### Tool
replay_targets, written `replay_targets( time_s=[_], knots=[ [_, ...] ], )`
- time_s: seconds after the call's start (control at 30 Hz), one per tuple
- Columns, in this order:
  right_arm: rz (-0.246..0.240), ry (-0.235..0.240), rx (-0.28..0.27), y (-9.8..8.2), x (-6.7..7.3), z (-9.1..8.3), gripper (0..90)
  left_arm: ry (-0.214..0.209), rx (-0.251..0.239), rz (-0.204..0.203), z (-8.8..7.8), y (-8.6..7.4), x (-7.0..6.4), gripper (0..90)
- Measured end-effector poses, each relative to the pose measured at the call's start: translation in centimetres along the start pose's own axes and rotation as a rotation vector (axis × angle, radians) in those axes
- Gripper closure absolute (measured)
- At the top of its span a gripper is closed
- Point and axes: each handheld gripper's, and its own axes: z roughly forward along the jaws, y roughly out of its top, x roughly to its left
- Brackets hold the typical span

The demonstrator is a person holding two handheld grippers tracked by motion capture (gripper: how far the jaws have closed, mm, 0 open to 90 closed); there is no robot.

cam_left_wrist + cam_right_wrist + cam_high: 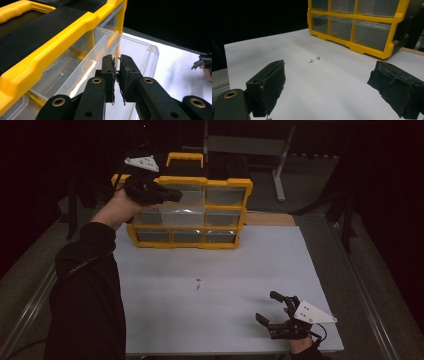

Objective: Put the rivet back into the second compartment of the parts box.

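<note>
Hard to tell if anything's pinched in the left gripper (117, 75): its jaws sit nearly together over the clear plastic drawer (130, 53) pulled out of the yellow organizer (227, 184) at the counter's (220, 290) 11 o'clock. Right gripper (272, 307) is wide open at 5 o'clock. Two tiny shiny screws (313, 59) lie mid-counter.

Jaws: right gripper (325, 92) spread wide, nothing between.
Surface (262, 52): white.
Small metal bits (313, 59): perhaps screws.
Behind: yellow drawer organizer (362, 25).
</note>
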Motion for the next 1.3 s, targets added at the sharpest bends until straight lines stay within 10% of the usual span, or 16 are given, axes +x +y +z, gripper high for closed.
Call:
replay_targets(
  time_s=[0.27,0.57,1.3],
  knots=[
    [-0.001,-0.005,0.003,0.0,0.0,0.0,11.1,0.027,-0.032,-0.037,-0.3,0.6,-0.6,45.0],
    [-0.006,-0.01,0.003,0.1,0.1,-0.1,11.1,-0.043,-0.038,-0.032,-1.0,0.8,-2.2,2.3],
    [-0.011,-0.014,0.003,0.2,0.1,-0.1,11.0,-0.072,-0.091,0.03,-3.7,-2.9,-7.2,0.0]
  ],
)
